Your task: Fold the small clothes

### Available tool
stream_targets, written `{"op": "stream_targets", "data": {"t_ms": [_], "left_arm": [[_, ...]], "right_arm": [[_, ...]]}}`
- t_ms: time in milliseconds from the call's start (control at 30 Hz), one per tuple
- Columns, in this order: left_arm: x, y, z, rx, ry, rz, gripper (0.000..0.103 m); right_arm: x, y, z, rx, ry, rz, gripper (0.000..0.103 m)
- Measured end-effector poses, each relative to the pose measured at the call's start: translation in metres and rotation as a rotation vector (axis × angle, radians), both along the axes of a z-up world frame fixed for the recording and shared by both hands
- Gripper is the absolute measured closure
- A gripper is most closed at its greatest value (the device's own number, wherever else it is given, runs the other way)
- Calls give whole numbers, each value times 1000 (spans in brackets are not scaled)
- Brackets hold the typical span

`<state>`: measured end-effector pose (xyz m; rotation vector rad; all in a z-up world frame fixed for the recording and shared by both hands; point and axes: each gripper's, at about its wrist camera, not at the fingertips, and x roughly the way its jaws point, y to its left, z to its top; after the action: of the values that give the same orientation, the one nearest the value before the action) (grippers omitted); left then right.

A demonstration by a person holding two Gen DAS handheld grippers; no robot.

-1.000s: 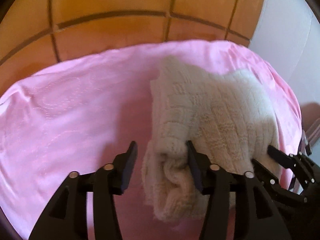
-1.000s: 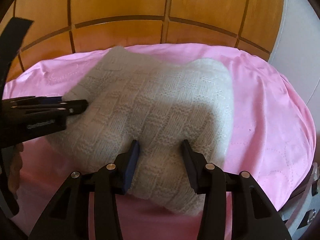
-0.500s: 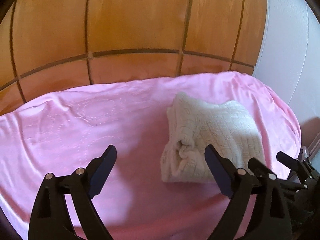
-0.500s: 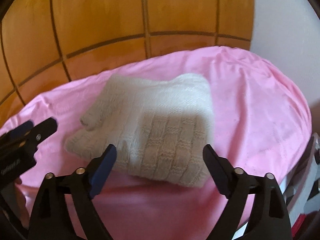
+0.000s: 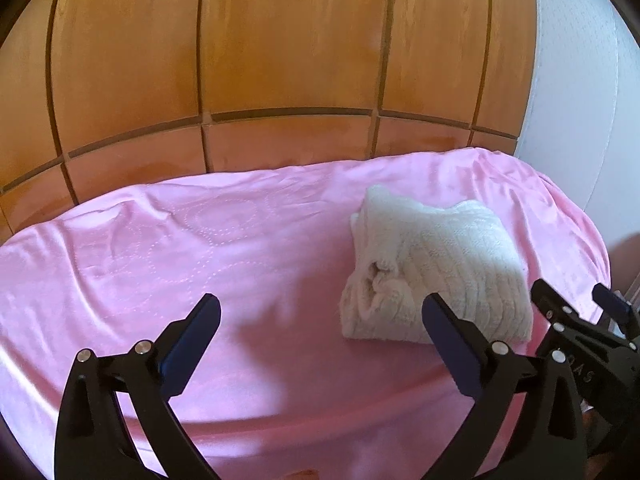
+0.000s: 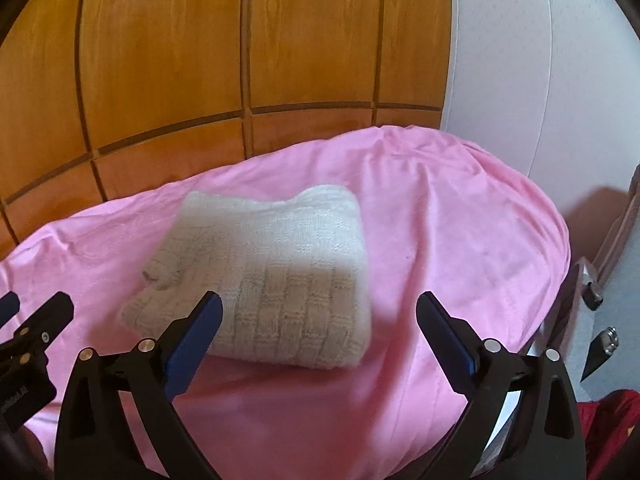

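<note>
I find the cream knitted garment (image 5: 436, 276) lying folded into a compact block on the pink bedcover (image 5: 200, 248), toward its right side, close to the wooden panelled headboard (image 5: 280, 60) but not touching it. Both tongs hang apart from it: the left tongs (image 5: 320, 316) are opening, near their widest, with only bare cover between the jaws and the right-hand finger just beside the garment's near corner; the right tongs (image 6: 320, 312) are likewise opening, the garment's near edge visible between them but the pads not pressing on it. I judge the fold complete and the release to be the step in hand. To finish it well I would draw both tongs straight back and up, keeping the jaws spread so no pad snags the loose knit, and watch the rolled cuff on the garment's left end, which looks liable to spring open. Whether the lower layers lie flush I cannot tell; the near face is in shadow. A light press on top may settle it.
</note>
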<state>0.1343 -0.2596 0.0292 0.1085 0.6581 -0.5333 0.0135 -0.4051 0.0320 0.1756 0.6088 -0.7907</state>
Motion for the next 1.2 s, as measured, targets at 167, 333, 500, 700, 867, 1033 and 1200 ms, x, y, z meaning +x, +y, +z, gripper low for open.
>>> {"op": "stream_targets", "data": {"t_ms": [167, 333, 500, 700, 867, 1033, 1200], "left_arm": [[-2, 4, -2, 5, -4, 22, 2], [-5, 2, -3, 18, -12, 16, 2], [-8, -1, -4, 29, -13, 7, 2], [-9, -1, -4, 29, -15, 2, 2], [-10, -2, -5, 24, -7, -1, 2], [-10, -4, -3, 27, -12, 4, 2], [-12, -4, 0, 23, -18, 1, 2]], "right_arm": [[0, 4, 2, -19, -4, -1, 7], [-1, 4, -1, -5, -1, -6, 7], [1, 4, -3, -5, 3, 2, 6], [3, 3, -5, -5, 9, 0, 6], [4, 2, -6, -4, 6, 2, 6], [3, 2, -7, 6, 2, -1, 6], [4, 0, -9, 16, 1, 2, 6]]}}
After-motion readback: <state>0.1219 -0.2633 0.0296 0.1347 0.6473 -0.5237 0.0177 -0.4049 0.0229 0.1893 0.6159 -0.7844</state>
